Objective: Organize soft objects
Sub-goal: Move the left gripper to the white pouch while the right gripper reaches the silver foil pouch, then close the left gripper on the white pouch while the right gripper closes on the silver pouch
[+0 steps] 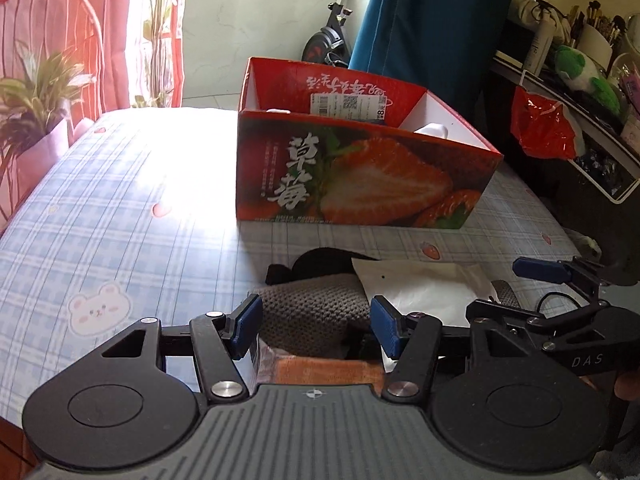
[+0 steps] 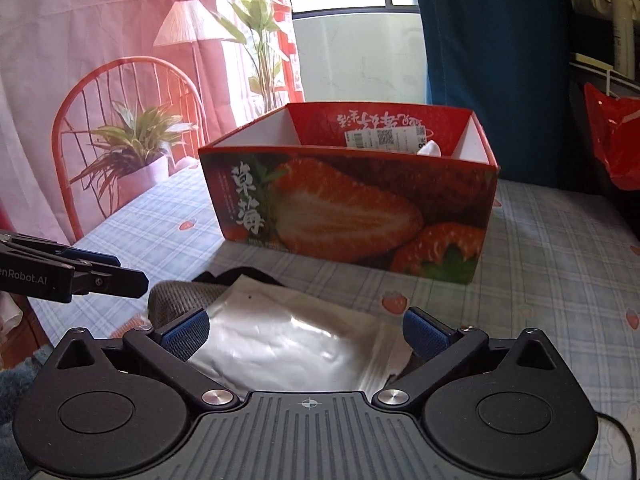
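Two grippers over the soft pile, strawberry box (image 1: 360,168) beyond

Left wrist view: left gripper (image 1: 316,330) fingers half-spread, unclenched, straddling the grey knitted cloth (image 1: 316,312) at lower centre. Right wrist view: right gripper (image 2: 306,334) fingers released wide around the silver foil pouch (image 2: 280,344) (pinch an edge, not the slippery middle).

A flat silver pouch (image 2: 280,344) overlaps a grey knitted cloth (image 1: 316,316) before the strawberry box (image 2: 352,208).

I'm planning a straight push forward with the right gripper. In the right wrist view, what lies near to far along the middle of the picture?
Right gripper, fingers spread wide → silver foil pouch lying between them → bare strip of checked tablecloth → strawberry box, open on top.
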Available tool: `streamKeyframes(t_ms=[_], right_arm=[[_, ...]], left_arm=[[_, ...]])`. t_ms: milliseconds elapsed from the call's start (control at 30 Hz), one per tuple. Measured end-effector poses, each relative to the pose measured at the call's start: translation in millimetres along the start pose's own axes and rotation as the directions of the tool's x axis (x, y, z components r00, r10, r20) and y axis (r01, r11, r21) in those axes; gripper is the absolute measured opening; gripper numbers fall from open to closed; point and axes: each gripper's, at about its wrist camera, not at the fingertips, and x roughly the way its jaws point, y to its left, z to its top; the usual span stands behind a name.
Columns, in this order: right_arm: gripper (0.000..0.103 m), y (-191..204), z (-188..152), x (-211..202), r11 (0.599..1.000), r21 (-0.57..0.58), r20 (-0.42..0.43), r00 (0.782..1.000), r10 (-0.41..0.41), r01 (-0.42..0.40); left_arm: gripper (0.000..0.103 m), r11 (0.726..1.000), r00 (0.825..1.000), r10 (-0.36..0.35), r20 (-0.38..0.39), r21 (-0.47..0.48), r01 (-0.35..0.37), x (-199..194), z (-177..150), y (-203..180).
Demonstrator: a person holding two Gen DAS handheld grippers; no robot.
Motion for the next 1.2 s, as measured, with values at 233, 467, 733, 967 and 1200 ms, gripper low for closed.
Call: streamKeyframes(t_ms=[233,467,733,967,1200], right_arm=[[0.098,-19,-17,0,0.993,0.113,-0.008,1.000,0.017,-0.016],[0.068,-27,-25,13,0.991,0.136,-0.071,0.997,-0.001,0.011],[0.068,-38,-32,17,0.978,0.206,-0.078,0.996,0.046,-0.029],[0.066,-35,-32,18,0.979,0.198,-0.071,0.996,0.053,-0.038],[0.062,-35,-31,17,0.982,0.185,-0.067,0.996,0.057,-0.044]], left_arm=[[0.057,0.997,0.997,-0.074,-0.001,-0.010,0.074,10,-4,-6],[0.040,0.995,0.994,-0.097,-0.048,-0.024,0.096,37,-3,-19],[0.040,0.995,0.993,-0.097,-0.070,-0.017,0.096,52,-11,-27],[0.040,0.992,0.990,-0.120,-0.070,-0.034,0.117,58,-2,-25],[0.040,0.990,0.988,-0.144,-0.053,-0.007,0.143,52,3,-33]])
